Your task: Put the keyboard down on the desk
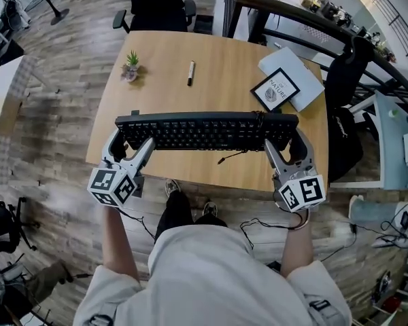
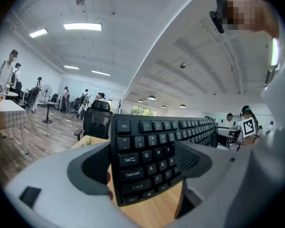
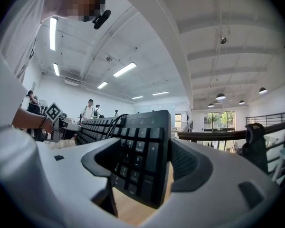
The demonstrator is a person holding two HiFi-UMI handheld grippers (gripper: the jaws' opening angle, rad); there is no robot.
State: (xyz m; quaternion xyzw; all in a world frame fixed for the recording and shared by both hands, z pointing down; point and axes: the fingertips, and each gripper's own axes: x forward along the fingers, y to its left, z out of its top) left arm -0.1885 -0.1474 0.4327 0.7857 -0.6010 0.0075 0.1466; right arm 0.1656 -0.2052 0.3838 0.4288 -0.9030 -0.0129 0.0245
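The left claw (image 1: 130, 142) is pinched on the Esc end of the keyboard (image 1: 207, 131), its jaws pressed against the top and underside. The keyboard's long axis runs left to right across the near half of the desk (image 1: 211, 53), keys up, its front edge toward the person. The gripper views show wood under both ends, but I cannot tell whether the keyboard touches the desk. A cable (image 1: 232, 157) trails from its front edge. Beyond it the desk lies bare as far as a plant (image 1: 131, 66) at far left, a pen (image 1: 190, 73) near the middle and a framed card (image 1: 275, 89) on paper (image 1: 307, 80) at far right. The right claw (image 1: 284, 142) is clamped on the number-pad end. Both claws overhang the near desk edge; the person's body hides the floor below.
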